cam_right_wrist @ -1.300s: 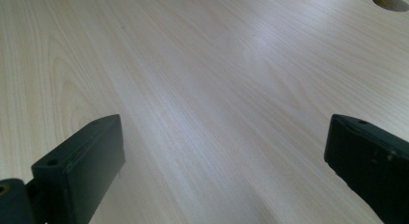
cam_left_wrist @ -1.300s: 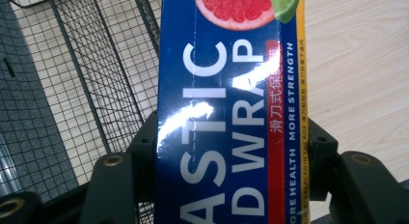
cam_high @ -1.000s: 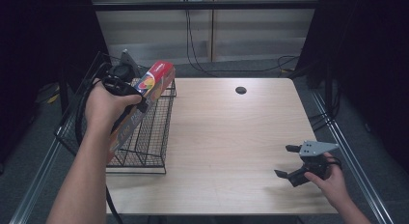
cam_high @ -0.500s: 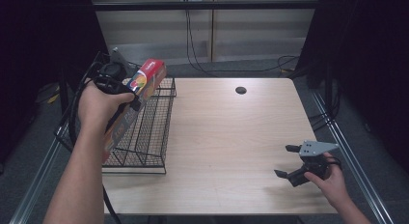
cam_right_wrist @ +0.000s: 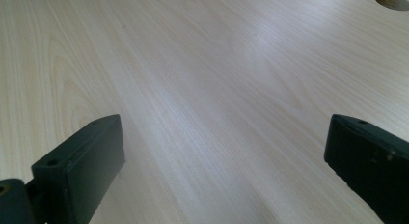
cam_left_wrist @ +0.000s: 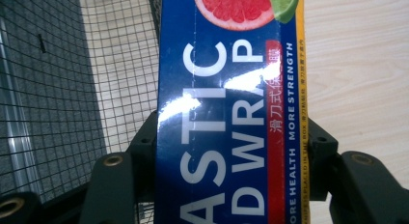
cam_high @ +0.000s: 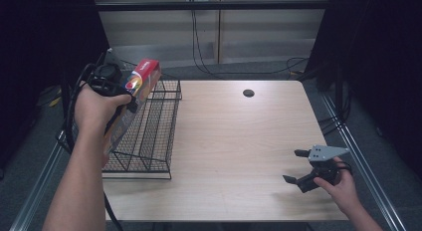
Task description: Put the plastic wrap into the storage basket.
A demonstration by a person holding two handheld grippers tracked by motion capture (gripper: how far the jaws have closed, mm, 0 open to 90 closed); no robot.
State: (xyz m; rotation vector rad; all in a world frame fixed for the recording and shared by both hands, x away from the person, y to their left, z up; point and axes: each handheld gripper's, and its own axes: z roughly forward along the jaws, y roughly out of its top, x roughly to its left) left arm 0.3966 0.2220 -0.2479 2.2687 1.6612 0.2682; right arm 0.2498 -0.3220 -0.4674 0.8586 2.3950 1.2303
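A long plastic wrap box (cam_high: 143, 77), blue with a red end and citrus pictures, hangs tilted over the black wire basket (cam_high: 149, 141). My left gripper (cam_high: 128, 94) is shut on it. In the left gripper view the box (cam_left_wrist: 226, 89) runs up between my two jaws, which press on its long sides, and the left gripper (cam_left_wrist: 231, 154) hangs above the basket mesh (cam_left_wrist: 72, 89). Near the table's front right corner my right gripper (cam_high: 293, 166) stands open. Between its jaws in the right gripper view (cam_right_wrist: 222, 156) lies nothing but bare wood.
The light wooden table (cam_high: 239, 141) has a round cable hole (cam_high: 248, 93) at the back, also seen from the right gripper (cam_right_wrist: 391, 1). The basket stands at the table's left edge. Cables run along the floor behind the table.
My left hand has carried the box a little to the left over the basket. The right gripper has not moved.
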